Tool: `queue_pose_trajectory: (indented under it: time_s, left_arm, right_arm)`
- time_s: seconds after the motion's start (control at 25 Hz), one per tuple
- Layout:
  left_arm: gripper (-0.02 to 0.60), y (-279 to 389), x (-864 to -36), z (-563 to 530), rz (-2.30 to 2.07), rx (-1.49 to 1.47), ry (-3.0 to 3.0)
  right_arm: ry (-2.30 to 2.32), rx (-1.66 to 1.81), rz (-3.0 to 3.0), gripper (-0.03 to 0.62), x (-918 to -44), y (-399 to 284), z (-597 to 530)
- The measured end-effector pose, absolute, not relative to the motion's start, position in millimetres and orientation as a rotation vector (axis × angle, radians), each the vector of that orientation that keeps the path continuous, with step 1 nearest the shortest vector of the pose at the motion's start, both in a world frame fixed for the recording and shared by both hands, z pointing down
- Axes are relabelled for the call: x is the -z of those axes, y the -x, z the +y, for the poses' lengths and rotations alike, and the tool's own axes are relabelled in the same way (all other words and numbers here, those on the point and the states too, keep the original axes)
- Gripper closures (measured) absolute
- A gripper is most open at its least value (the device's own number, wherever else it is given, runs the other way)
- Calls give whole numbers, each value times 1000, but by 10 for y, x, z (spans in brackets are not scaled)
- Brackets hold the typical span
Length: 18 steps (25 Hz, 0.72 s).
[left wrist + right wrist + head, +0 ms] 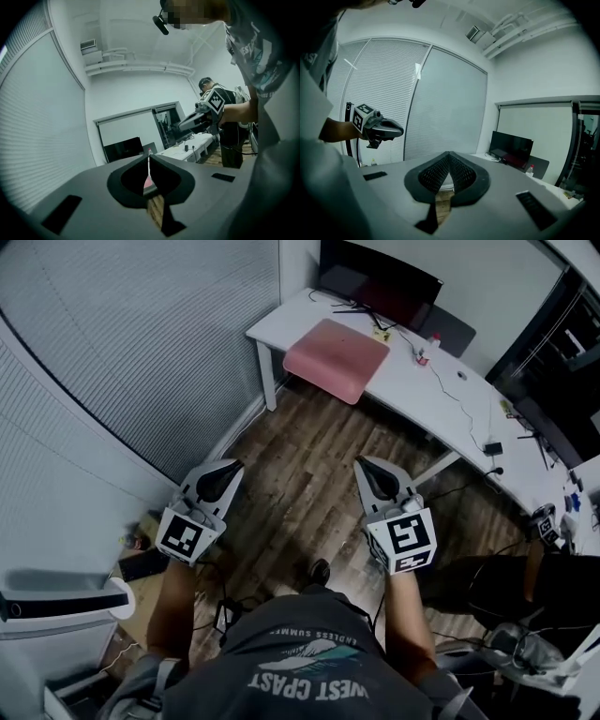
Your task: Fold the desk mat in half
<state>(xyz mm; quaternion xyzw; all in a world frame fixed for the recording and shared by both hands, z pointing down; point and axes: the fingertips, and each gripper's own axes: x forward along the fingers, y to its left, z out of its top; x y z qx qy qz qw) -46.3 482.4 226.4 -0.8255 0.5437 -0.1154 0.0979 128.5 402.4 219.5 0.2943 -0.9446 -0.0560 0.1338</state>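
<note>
A pink desk mat (336, 358) lies flat on the left end of a long white desk (422, 390), far ahead of me, one corner hanging over the desk's front edge. My left gripper (225, 472) and right gripper (367, 468) are held out over the wooden floor, well short of the desk, both shut and empty. In the left gripper view a sliver of the pink mat (149, 183) shows through the gap of the closed left gripper (148, 156), and the right gripper (182, 125) shows at the right. The right gripper view shows its own shut tips (449, 153) and the left gripper (399, 131).
A dark monitor (380, 282) stands behind the mat. A small bottle (424, 354), cables and small devices lie along the desk to the right. Window blinds (141, 343) run along the left wall. A black chair (534, 592) sits at the right, and clutter (141, 554) lies on the floor at the left.
</note>
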Motion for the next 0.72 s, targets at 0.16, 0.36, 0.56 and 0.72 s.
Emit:
queue_pose_trajectory:
  time_s: [0.16, 0.36, 0.56, 0.72]
  left_arm:
    - [557, 415, -2266, 4549, 1649, 368, 2422]
    - [557, 340, -2270, 4226, 1692, 397, 2399]
    - [557, 314, -2321, 3946, 1735, 425, 2378]
    - [557, 232, -2352, 3721, 1739, 452, 2369]
  right_arm:
    - [-808, 154, -2754, 569, -2210, -1319, 3680]
    - [-761, 131, -2778, 569, -2234, -1366, 3276]
    - [-716, 126, -2791, 569, -2324, -1388, 2936]
    - [-689, 118, -2804, 569, -2367, -1429, 2703]
